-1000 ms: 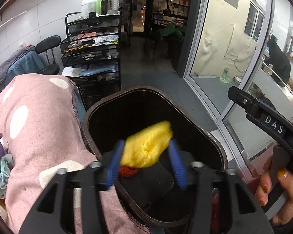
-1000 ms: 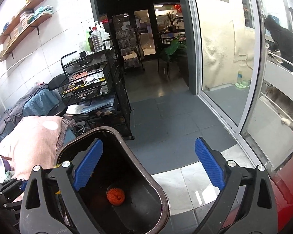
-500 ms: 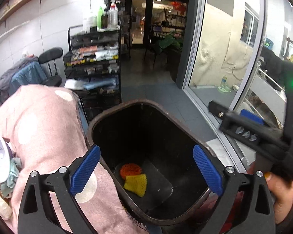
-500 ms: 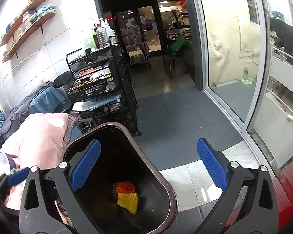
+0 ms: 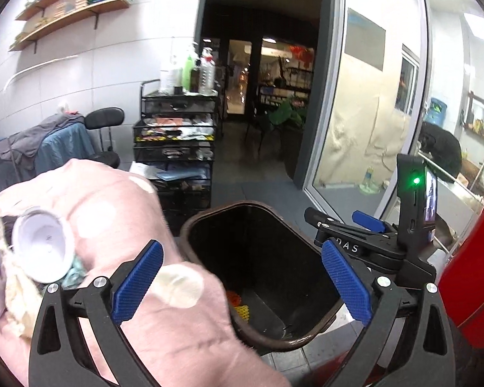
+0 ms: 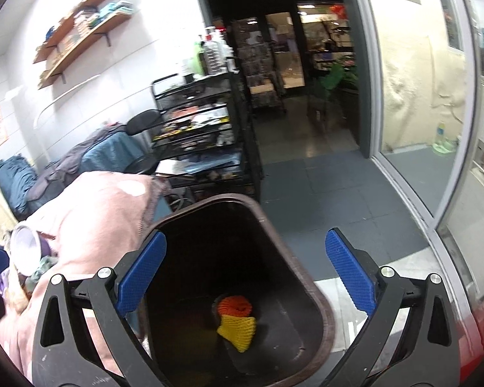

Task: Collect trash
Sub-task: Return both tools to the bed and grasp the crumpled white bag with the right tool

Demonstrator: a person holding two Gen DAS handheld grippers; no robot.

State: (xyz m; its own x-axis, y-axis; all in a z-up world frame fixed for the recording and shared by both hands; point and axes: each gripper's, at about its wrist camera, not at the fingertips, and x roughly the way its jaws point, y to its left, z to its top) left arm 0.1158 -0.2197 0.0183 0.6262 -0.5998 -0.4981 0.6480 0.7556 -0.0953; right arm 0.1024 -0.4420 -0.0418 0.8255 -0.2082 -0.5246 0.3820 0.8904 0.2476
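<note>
Both hand-held grippers, left (image 5: 242, 285) and right (image 6: 247, 275), spread wide above the bin (image 6: 319, 309).

Your way straight down into the dark trash bin (image 6: 319, 319) is open from above; only the orange foam net (image 6: 235, 305) and yellow foam net (image 6: 238, 329), touching, lie on its floor. To your left, the pink spotted cloth (image 5: 119, 225) presses against the bin's rim and crowds that side. On the cloth, a white cup (image 5: 43, 248) lies among scraps. To your right, a red surface (image 5: 474, 274) stands near the bin. Ahead, a black wire cart (image 6: 209, 135) blocks the floor behind it.
</note>
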